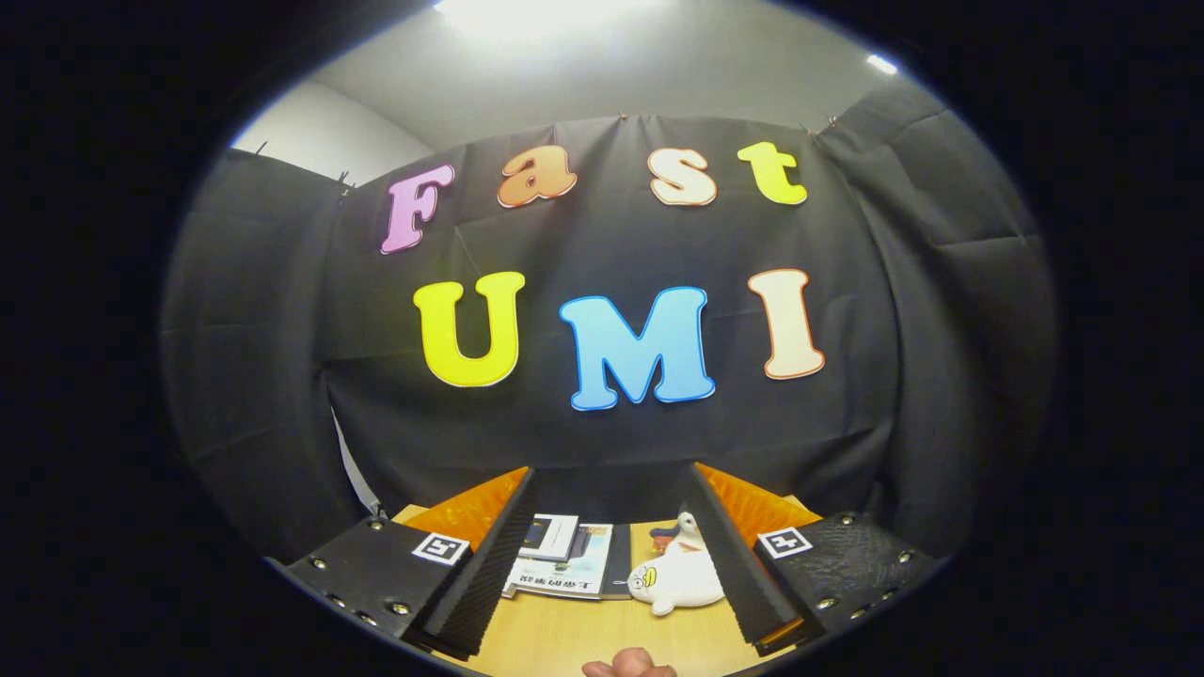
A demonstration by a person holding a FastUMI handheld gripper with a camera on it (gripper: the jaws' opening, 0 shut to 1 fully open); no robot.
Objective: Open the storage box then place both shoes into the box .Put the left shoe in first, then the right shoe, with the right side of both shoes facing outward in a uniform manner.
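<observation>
Wood-grain desk (564, 639) lies under the tool (607, 564), which is held level and points at the booth's black cloth wall (602, 432). Tool's two fingers stand wide apart w/ nothing between them but air, so it is open and grips nothing. Landmark = the white plush seal toy (679, 575): it lies on the desk between the fingers, close against the inner side of the right finger, w/ a small white duck figure (688, 528) just behind it. Left of the seal, also between the fingers, a few booklets (564, 562) are stacked flat, one w/ a dark cover on top. Nearer than the seal, at the desk's close edge, a fingertip (628, 664) of a person pokes up. Behind the seal the desk ends at the cloth wall. Task's things: storage box and both shoes can't be placed from this view, so whether the box is open or shut, or whether any shoe is inside, can't be told. Step in hand, judged only: tool raised and idle, looking over the desk rather than down at work; that fits a pose ahead of opening the box as well as one after the right shoe has gone in. Whichever it is, any next move calls for tipping the tool down so box & shoes come into sight.
</observation>
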